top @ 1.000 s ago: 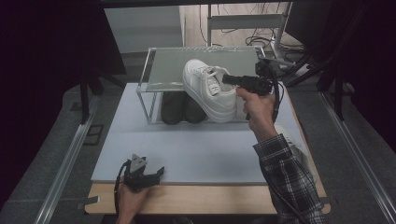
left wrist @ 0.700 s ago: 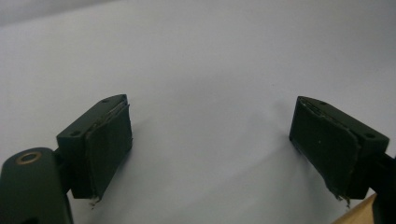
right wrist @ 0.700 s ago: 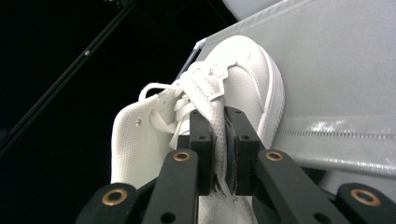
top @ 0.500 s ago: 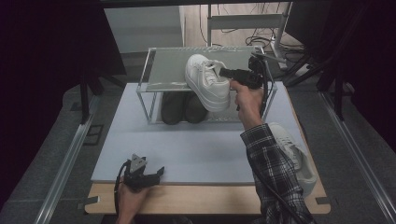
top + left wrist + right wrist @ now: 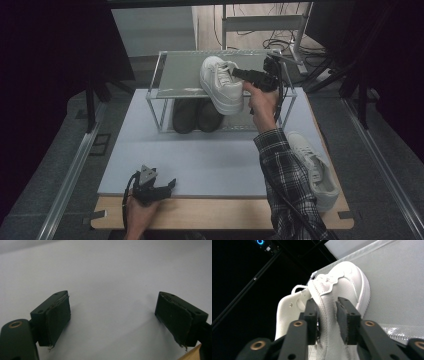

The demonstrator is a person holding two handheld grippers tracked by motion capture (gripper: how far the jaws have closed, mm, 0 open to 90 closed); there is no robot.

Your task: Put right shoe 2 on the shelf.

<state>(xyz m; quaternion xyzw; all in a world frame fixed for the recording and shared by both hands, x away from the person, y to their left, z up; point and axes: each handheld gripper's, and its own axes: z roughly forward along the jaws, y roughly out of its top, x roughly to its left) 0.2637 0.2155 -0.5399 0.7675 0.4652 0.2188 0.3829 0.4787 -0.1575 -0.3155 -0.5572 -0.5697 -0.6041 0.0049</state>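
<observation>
**Ana:** On top of the two-tier shoe rack [image 5: 165, 75] at the far end of the bench [image 5: 120, 150], what is going on in the high view?

**Ben:** The right gripper [image 5: 239, 73] reaches in from the right to the white sneaker [image 5: 220, 85] lying across the top shelf, toe pointing far, heel hanging over the near edge. I'd judge it is being set down there to pair off the rack: two dark shoes [image 5: 196, 115] already stand on the lower shelf.

**Ana:** And the other sneaker?

**Ben:** A second white sneaker [image 5: 312, 167] lies at the near right of the bench, partly behind the plaid sleeve [image 5: 282, 170], probably next to go up. The left gripper [image 5: 167, 186] rests at the near left edge, well apart from everything.

**Ana:** Left gripper view?

**Ben:** Its jaws stand wide apart over the bare white mat [image 5: 107, 277], holding nothing. It looks parked so it stays out of the way.

**Ana:** Right gripper view?

**Ben:** The jaws straddle the sneaker's collar and tongue [image 5: 325, 315], and they have just been opening. The left pad [image 5: 312, 322] sits close against the fabric, the right pad [image 5: 347, 322] seems to have come off, so I read it as letting go now that the shelf carries the shoe.
</observation>
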